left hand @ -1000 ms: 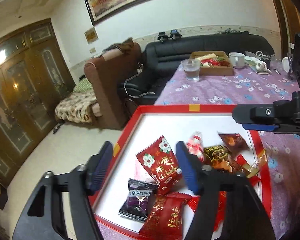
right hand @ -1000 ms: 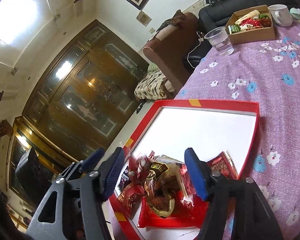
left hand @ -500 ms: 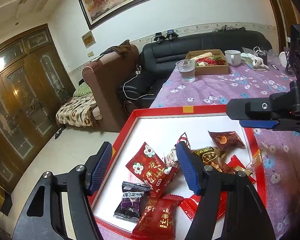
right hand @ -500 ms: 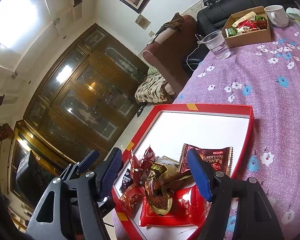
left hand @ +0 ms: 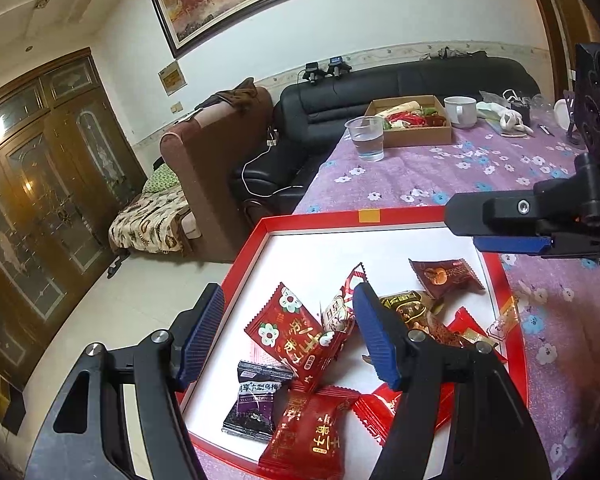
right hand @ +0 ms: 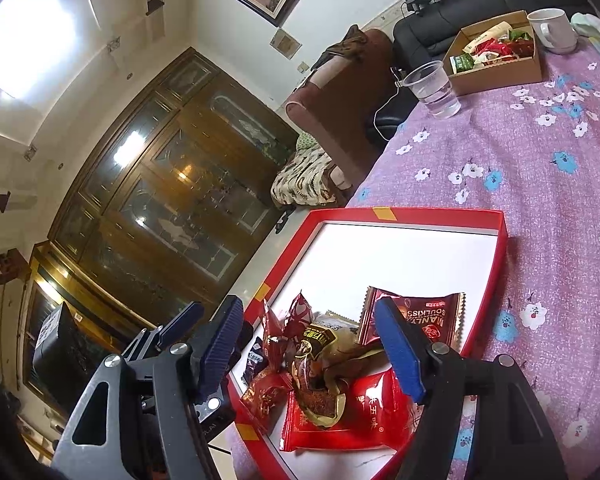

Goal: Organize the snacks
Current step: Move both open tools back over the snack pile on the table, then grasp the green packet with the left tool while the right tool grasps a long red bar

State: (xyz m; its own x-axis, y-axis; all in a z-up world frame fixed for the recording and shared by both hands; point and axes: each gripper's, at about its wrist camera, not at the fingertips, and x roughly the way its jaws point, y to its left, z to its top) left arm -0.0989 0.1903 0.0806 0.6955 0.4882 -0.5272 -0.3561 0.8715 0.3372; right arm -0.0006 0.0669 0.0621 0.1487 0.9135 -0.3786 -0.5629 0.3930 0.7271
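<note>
The left gripper was held wide open over the red flower packet, with nothing in it, likely so the packet could be picked next; the right gripper was wide open and empty too, above the brown packet, and all the snacks were kept in the red tray on the purple tablecloth
</note>
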